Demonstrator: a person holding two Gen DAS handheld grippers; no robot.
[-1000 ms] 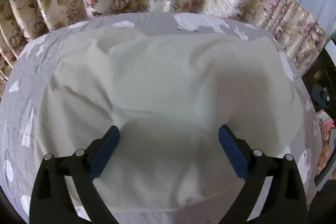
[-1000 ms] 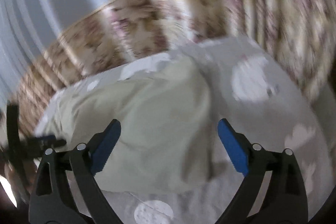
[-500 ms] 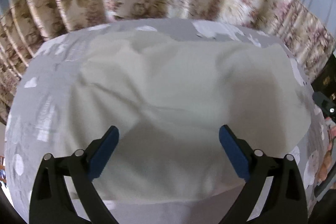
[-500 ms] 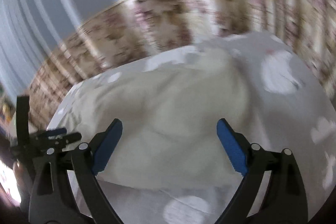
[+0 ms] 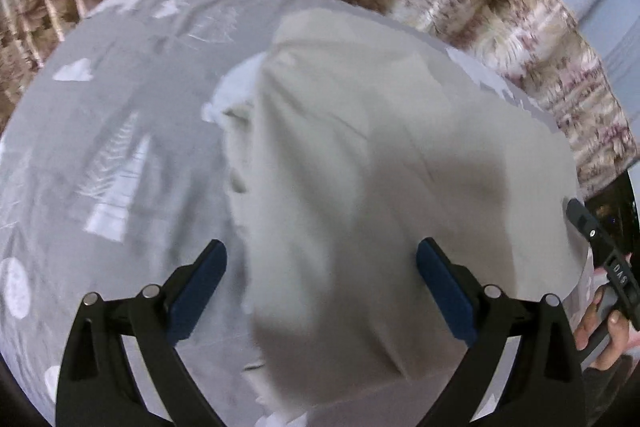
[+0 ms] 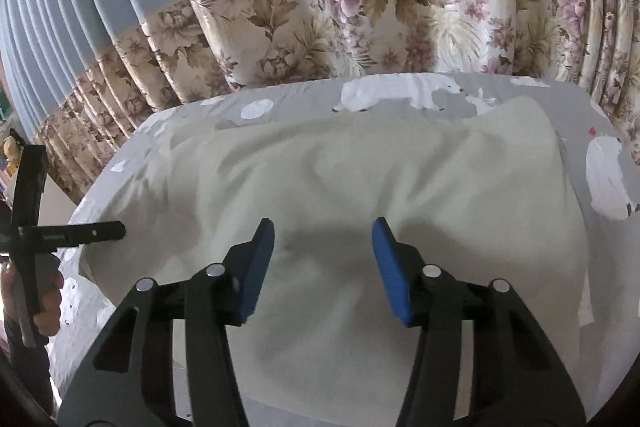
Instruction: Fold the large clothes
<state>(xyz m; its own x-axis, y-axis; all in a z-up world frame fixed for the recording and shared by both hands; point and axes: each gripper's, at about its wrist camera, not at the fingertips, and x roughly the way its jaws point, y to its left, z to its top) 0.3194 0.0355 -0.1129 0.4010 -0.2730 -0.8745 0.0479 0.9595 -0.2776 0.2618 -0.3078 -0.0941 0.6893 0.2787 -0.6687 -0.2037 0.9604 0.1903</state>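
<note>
A pale cream garment (image 5: 380, 167) is seen lying rumpled on a bed covered by a grey sheet (image 5: 100, 147) printed with white shapes. In the left wrist view the garment fills the centre and right of the frame; its left edge runs unevenly from the upper centre down to the lower centre, and bare sheet is left open across the whole left half. The left gripper (image 5: 322, 281) is held above the cloth with its blue fingers (image 5: 198, 289) spread wide, nothing being gripped between them; the left finger is placed over bare sheet, the right one over the garment. At the right edge of the frame part of the other tool and a hand (image 5: 604, 331) can be made out.

In the right wrist view the garment (image 6: 360, 179) spans most of the frame's width, its far edge lying short of the bed's far side, where a strip of sheet (image 6: 400, 95) is left uncovered. A band of sheet is also exposed at the right of the frame. The right gripper (image 6: 323, 269) is held over the cloth near its lower middle, fingers (image 6: 256, 269) set moderately apart and empty. A floral curtain (image 6: 360, 19) is hung behind the bed. The left tool and hand (image 6: 44, 303) are visible at the left edge.
</note>
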